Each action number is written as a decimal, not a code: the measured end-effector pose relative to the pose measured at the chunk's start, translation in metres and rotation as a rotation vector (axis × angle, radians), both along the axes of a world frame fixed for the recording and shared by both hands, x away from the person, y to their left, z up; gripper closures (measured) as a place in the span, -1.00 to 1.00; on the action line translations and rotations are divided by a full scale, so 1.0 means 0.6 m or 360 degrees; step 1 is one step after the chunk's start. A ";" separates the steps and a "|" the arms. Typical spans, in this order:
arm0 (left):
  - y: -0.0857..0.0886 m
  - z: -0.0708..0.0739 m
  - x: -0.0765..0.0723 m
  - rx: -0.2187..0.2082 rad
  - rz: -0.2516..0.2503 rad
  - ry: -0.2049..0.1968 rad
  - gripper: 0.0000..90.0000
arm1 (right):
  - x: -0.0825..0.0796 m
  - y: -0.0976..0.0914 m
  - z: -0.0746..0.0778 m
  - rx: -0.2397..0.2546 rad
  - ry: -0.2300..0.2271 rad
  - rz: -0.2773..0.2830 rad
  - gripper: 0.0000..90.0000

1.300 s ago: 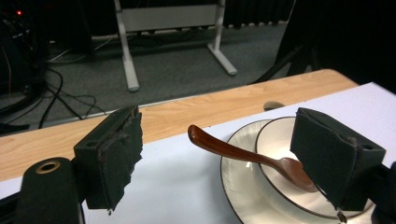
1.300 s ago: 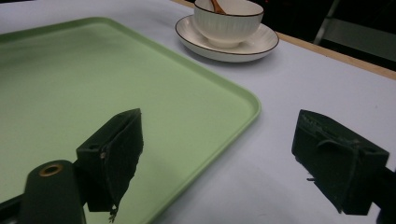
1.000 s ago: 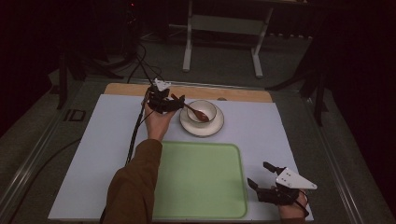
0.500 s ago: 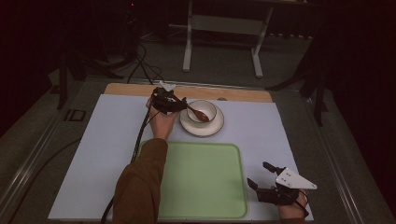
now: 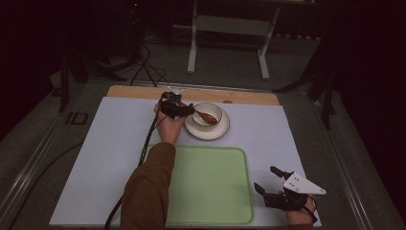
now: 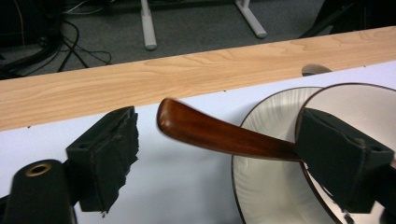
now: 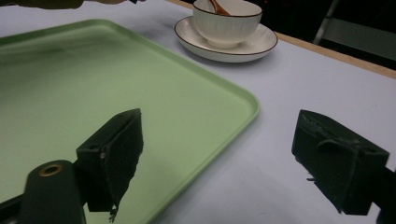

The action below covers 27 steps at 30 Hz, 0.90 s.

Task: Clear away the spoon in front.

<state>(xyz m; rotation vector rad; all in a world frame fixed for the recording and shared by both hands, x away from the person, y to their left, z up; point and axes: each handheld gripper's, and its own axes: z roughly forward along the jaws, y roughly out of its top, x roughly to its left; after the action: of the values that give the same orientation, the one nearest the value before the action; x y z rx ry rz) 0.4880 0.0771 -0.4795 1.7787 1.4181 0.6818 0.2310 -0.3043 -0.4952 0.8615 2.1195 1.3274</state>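
At the far side of the table, the left gripper (image 5: 184, 111) is at the left edge of a white ribbed bowl (image 5: 208, 115) that stands on a white saucer (image 5: 207, 130) with a dark rim. A brown wooden spoon (image 5: 206, 116) lies in the bowl, and its handle comes out over the rim toward the left. In the left gripper view, the handle of the spoon (image 6: 219, 133) lies between the two black jaws, which are spread wide; the handle's free end stays apart from the left jaw, and whether the right jaw touches it cannot be told. The right gripper (image 5: 269, 184) is at the near right corner of the table, just beside the right edge of a green tray (image 5: 210, 187), well apart from the bowl. Its jaws are also spread wide and hold nothing. In the right gripper view, the tray's corner (image 7: 224, 100) and the pale table surface (image 7: 289, 84) lie under them, and the bowl with its saucer is seen farther off.
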 end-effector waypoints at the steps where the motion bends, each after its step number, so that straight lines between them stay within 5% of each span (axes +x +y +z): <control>1: -0.001 0.000 -0.001 0.0009 -0.0003 -0.0004 -0.68 | 0.000 0.000 0.000 0.0000 0.0000 0.0001 -0.64; 9: -0.007 -0.006 -0.012 0.0025 -0.0065 0.0032 -0.65 | -0.001 0.003 0.000 -0.0009 -0.0002 0.0003 -0.64; 15: -0.006 -0.012 -0.013 -0.0054 -0.0075 0.0032 -0.60 | -0.001 0.003 0.000 -0.0009 -0.0002 0.0003 -0.64; 21: -0.010 -0.005 -0.006 -0.0102 0.0040 -0.0023 -0.66 | -0.001 0.002 0.000 -0.0002 0.0005 0.0001 -0.64; 24: -0.008 -0.007 0.001 -0.0118 0.0121 -0.0001 -0.66 | -0.001 0.003 0.000 -0.0004 0.0005 0.0006 -0.64; 27: -0.009 -0.013 0.003 -0.0106 0.0117 0.0035 -0.64 | -0.001 0.002 0.000 -0.0001 0.0004 0.0005 -0.64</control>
<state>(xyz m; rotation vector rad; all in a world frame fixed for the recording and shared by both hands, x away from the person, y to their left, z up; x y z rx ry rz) 0.4897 0.0718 -0.4873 1.6942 1.5103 0.6472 0.2306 -0.3031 -0.4951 0.8607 2.1240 1.3277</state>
